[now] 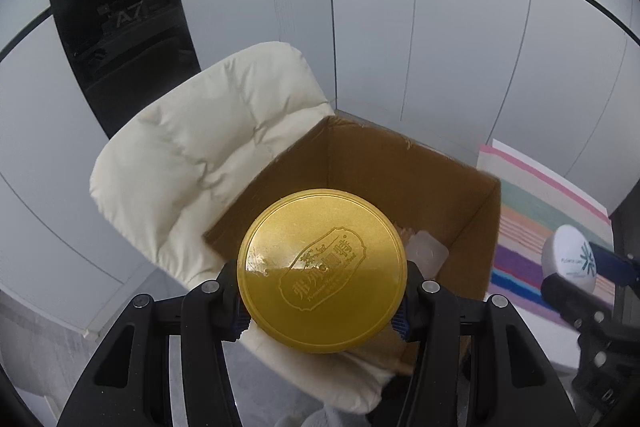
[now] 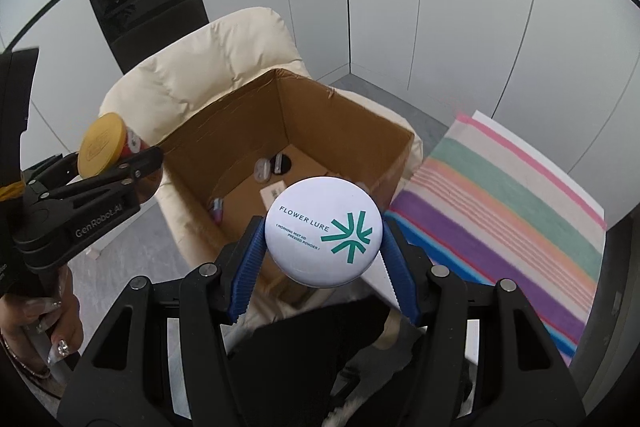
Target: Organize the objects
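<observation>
My left gripper is shut on a jar with a round gold lid, held over the near left corner of an open cardboard box. In the right wrist view that jar hangs left of the box, and a red label shows under its lid. My right gripper is shut on a round white powder compact printed with teal lettering, above the box's near edge. The compact also shows at the right edge of the left wrist view. Several small items lie on the box floor.
The box rests on a cream padded chair. A striped multicolour cloth covers a surface to the right. Grey wall panels and a dark glass panel stand behind. A hand with decorated nails grips the left tool's handle.
</observation>
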Demonstrator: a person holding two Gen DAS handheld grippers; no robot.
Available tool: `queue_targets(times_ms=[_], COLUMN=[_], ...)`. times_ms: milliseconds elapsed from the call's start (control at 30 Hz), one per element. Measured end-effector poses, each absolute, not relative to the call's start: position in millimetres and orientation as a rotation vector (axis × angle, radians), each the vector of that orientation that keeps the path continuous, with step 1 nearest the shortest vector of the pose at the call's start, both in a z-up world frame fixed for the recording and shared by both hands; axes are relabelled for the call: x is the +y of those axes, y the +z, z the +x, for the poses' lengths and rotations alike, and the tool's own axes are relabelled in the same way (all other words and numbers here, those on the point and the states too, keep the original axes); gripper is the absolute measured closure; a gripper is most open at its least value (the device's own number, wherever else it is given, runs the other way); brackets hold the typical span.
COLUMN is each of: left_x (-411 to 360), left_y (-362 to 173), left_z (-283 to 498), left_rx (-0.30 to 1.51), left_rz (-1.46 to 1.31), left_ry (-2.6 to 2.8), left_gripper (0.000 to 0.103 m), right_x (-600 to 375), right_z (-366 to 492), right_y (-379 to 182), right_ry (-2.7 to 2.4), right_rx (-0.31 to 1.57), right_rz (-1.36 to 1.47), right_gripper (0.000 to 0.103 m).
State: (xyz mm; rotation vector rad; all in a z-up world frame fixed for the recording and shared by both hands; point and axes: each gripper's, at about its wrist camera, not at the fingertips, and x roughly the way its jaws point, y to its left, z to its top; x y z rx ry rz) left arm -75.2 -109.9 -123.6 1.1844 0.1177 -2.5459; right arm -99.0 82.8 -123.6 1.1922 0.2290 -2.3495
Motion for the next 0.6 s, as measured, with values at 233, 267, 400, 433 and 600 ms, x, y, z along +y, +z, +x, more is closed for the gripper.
queue_targets(times_ms=[233, 267, 400, 433, 600], left_x=[-138.1, -142.2, -156.1, -158.7, -161.1], left_y=[-147.1, -150.4, -159.3, -160.6, -155.6], left_z=[-133.7, -137.6, -141.1, -140.4, -136.6], left_rx=[0.14, 0.149, 0.241, 0.274, 0.28], left_rz=[1.207, 1.215, 1.271, 1.289, 1.257], left_ry=[-2.49, -2.489, -2.5, -2.495, -2.506], left_gripper=[0.049, 0.049, 0.032, 0.026, 0.01], right_x=[45.4, 41.3, 28.1, 25.7, 26.8], right_z=[-169.7, -176.8, -197.5, -199.9, -201.1], right_y=[-145.6, -148.5, -159.5, -161.2, -158.2], right_ry=[-2.347, -2.346, -2.328, -2.334, -2.373], right_rx=[0.228, 0.23, 0.235, 0.243, 0.197], right_rz=[1.23, 1.235, 1.227, 1.223, 1.2], right_gripper=[0.043, 0.043, 0.042, 0.038, 0.0])
